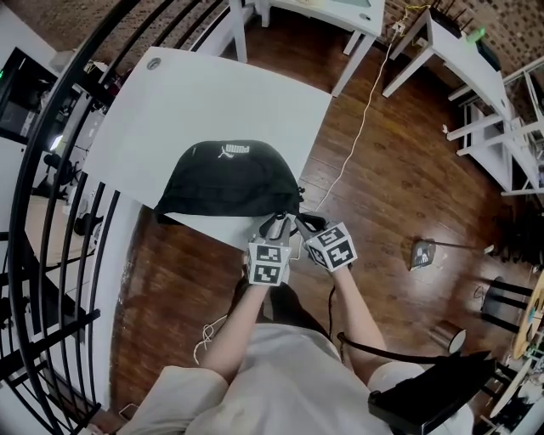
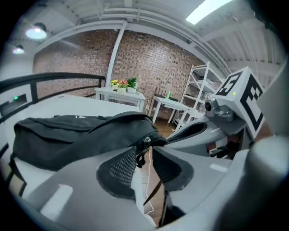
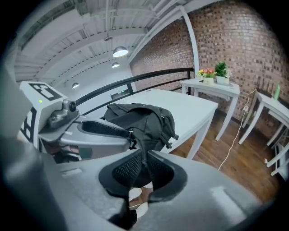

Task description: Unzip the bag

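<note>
A black bag (image 1: 229, 178) lies on the white table (image 1: 212, 93), with its right end at the table's near corner. Both grippers meet at that end. My left gripper (image 1: 274, 226) is open, and in the left gripper view the small metal zipper pull (image 2: 143, 151) hangs in the gap between its mesh pads (image 2: 121, 168), touching neither. My right gripper (image 1: 299, 224) is just to its right. In the right gripper view its jaws (image 3: 145, 168) are shut on a narrow fold of the bag's black fabric (image 3: 140, 119), lifted off the table corner.
A black railing (image 1: 51, 170) curves along the table's left side. White tables (image 1: 340, 13) and a white desk (image 1: 463, 47) stand beyond on the wooden floor, where a pale cable (image 1: 357, 127) trails. A small grey object (image 1: 422, 252) lies on the floor to the right.
</note>
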The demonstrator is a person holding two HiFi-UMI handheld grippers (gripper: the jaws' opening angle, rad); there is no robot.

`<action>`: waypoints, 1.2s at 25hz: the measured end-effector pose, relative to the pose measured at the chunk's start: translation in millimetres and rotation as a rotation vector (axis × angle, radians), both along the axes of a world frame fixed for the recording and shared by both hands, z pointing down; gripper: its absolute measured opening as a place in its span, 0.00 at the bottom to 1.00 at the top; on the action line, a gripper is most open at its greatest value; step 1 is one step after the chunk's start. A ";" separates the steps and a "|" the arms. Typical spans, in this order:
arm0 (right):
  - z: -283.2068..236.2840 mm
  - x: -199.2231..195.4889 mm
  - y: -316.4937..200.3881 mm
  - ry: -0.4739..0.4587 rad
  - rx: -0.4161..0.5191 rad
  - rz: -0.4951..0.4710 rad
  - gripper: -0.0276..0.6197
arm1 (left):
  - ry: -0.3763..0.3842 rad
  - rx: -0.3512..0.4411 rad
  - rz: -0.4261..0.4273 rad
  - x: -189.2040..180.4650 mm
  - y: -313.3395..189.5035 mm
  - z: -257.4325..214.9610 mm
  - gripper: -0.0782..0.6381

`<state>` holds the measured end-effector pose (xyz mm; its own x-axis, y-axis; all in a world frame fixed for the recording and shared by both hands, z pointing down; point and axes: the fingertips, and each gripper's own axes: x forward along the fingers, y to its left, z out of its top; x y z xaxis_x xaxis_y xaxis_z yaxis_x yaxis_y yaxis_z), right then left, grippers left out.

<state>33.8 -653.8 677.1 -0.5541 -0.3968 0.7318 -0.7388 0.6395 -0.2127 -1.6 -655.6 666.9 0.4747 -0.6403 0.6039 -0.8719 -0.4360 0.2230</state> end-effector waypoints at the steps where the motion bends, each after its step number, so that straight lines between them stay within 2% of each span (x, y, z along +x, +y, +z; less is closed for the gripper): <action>1: -1.2 -0.3 0.2 0.000 -0.005 0.005 0.09 | -0.038 0.016 -0.005 -0.9 -0.9 1.6 0.27; 6: -4.3 -2.1 -1.1 0.001 -0.012 0.027 0.09 | -0.175 0.065 -0.013 -5.5 -3.5 4.7 0.19; 9: -5.6 1.3 -2.0 -0.001 -0.007 0.044 0.09 | -0.170 0.064 0.002 -4.9 -0.4 2.4 0.15; 15: -6.5 7.3 -5.1 -0.004 0.004 0.116 0.09 | -0.181 0.071 0.060 -13.8 5.6 -4.8 0.15; 19: -4.2 15.5 -12.5 -0.008 0.011 0.172 0.09 | -0.206 0.038 0.024 -47.1 8.6 7.8 0.14; 24: -0.3 21.9 -12.1 -0.005 0.007 0.186 0.09 | -0.234 0.016 -0.002 -88.4 12.1 14.5 0.14; 30: 4.5 19.6 -12.3 0.009 0.006 0.202 0.09 | -0.355 -0.007 -0.035 -159.5 24.8 29.4 0.14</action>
<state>53.4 -666.1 681.6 -0.4561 -0.5036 0.7338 -0.8543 0.4788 -0.2023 -161.2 -630.8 696.3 0.2126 -0.6476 0.7318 -0.9098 -0.4044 -0.0935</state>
